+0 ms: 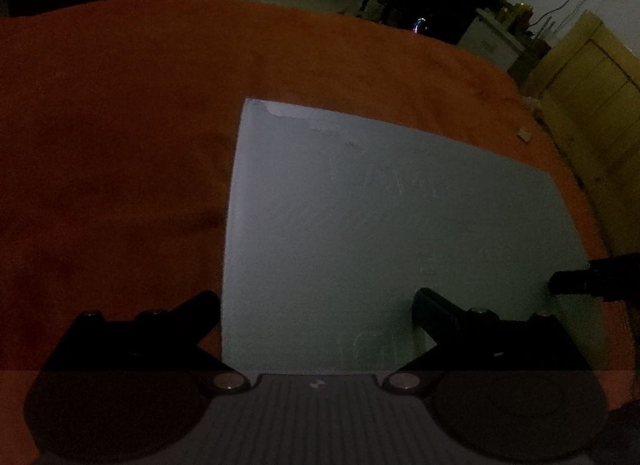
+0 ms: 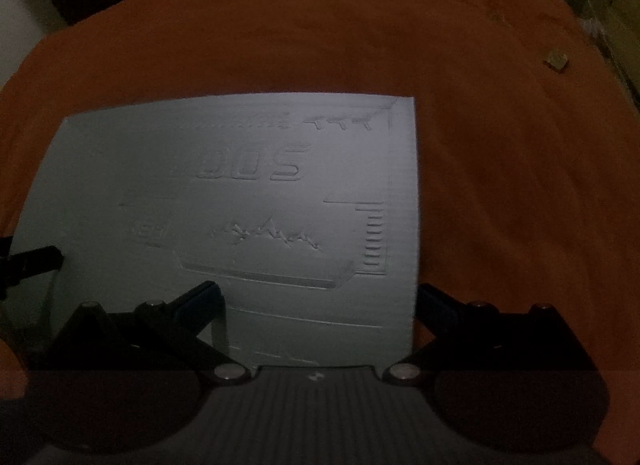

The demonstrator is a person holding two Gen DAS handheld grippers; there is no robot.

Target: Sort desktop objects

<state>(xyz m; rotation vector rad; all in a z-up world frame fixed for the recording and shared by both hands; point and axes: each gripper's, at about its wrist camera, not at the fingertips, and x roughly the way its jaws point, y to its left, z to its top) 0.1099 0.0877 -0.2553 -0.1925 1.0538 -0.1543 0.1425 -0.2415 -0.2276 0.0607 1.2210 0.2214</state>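
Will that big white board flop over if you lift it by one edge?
Probably not: the white board lies flat with straight edges and raised moulded lettering, so it looks stiff. It seems thin, likely light. On the fuzzy orange cloth it should drag rather than slide.

A pale grey-white board (image 2: 248, 201) is embossed with lines and reversed lettering. An orange-red cloth (image 2: 500, 185) is spread beneath it.

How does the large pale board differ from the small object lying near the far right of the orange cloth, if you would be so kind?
The pale board is large, rectangular and embossed with raised markings; the small object is tiny and too dim to identify. The board lies directly before both open grippers; the small object sits far off. Both rest on the orange cloth.
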